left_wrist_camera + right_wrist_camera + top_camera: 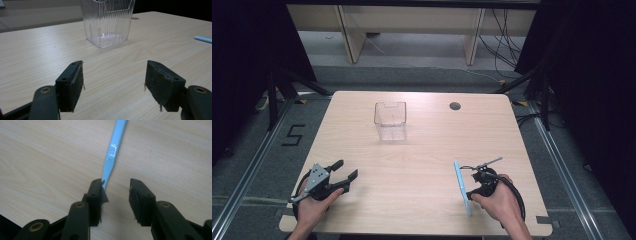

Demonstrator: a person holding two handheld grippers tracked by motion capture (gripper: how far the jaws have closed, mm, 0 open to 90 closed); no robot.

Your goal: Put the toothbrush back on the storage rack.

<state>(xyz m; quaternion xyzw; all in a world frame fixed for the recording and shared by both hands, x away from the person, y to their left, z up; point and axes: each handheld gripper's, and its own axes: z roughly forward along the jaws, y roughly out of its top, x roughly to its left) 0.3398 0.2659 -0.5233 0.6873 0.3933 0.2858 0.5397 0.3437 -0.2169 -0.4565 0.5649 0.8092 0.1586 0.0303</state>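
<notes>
We hover right tongs (115,185) low over light-blue toothbrush (113,151) lying flat on table (422,165), near right edge; jaws partly open, handle beside one pad, nothing gripped. Left tongs (113,75) wide open, empty, facing clear ribbed plastic container (107,21). Risk: off-centre closing pushes thin handle sideways, so we miss it.

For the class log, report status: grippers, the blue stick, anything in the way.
Left gripper open, holding nothing. Right gripper open at the blue stick, one jaw touching it, no grip yet. Stick flat on table. Path to clear bin unobstructed.
</notes>
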